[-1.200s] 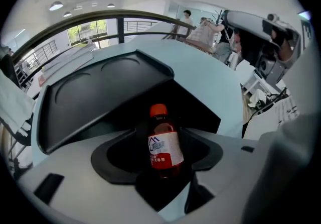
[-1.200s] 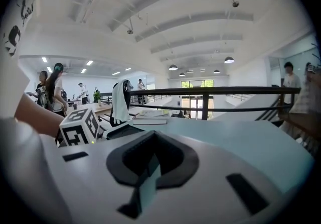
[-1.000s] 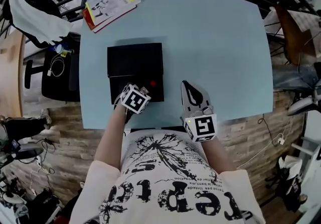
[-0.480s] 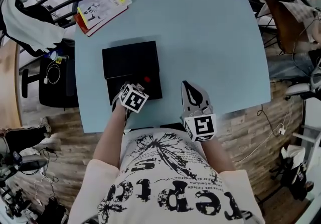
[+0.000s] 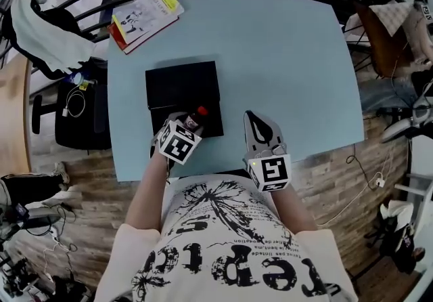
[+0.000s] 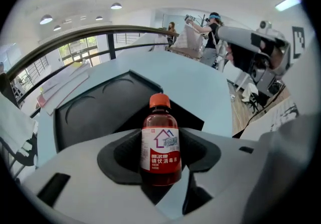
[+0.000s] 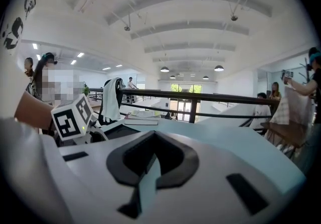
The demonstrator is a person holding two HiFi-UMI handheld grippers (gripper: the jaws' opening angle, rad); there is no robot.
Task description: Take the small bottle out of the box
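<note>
Small bottle [image 6: 160, 142] stood upright between the jaws of your left gripper [image 5: 189, 123], whose dark pads pressed on its two sides, so you had it firmly grasped. It carried an orange-red cap and a red and white label, and dark reddish-brown liquid filled it up to the neck. From the head view it sat over the near right part of the box [image 5: 181, 87]; whether its base had cleared the box, no view could tell you. That box was black and lay open on the pale blue table [image 5: 284, 57], and the left gripper view showed you a black moulded lining with shaped hollows behind the bottle. Your right gripper [image 5: 252, 116] rested on the table to the right of the box and apart from it, its jaws drawn together on nothing, with only a thin sliver of tabletop showing between them. Beyond the box's far left corner, a stack of printed booklets [image 5: 145, 13] lay at the table's edge
</note>
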